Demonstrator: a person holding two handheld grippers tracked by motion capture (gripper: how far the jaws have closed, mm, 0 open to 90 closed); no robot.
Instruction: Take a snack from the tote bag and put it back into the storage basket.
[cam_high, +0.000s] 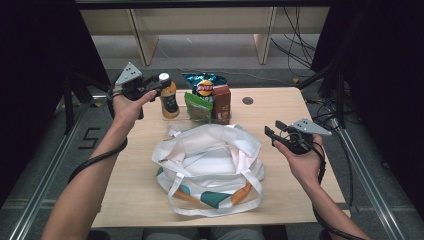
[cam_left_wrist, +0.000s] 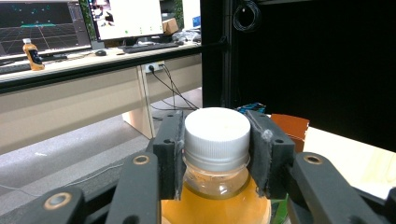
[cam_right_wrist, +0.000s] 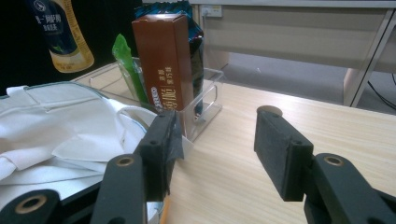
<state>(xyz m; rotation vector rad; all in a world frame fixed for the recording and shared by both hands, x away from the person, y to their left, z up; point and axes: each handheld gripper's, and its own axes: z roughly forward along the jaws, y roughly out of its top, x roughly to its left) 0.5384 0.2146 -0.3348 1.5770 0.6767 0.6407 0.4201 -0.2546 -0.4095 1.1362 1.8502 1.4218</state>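
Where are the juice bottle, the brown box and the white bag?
juice bottle (cam_left_wrist: 217, 133), left gripper view, on its white cap.
brown box (cam_right_wrist: 163, 60), right gripper view, on its front face.
white bag (cam_high: 210, 150), high view, on its top cloth.

The bottle (cam_high: 169, 98) stands upright at the table's far left, just left of the snacks: white screw cap (cam_left_wrist: 217, 129), clear neck, orange drink inside, dark label on its body. The cap sits between padded jaws.

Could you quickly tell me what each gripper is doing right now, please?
Left gripper: closed on the neck of the orange drink bottle, just under its white cap.
Right gripper: open, holding nothing.
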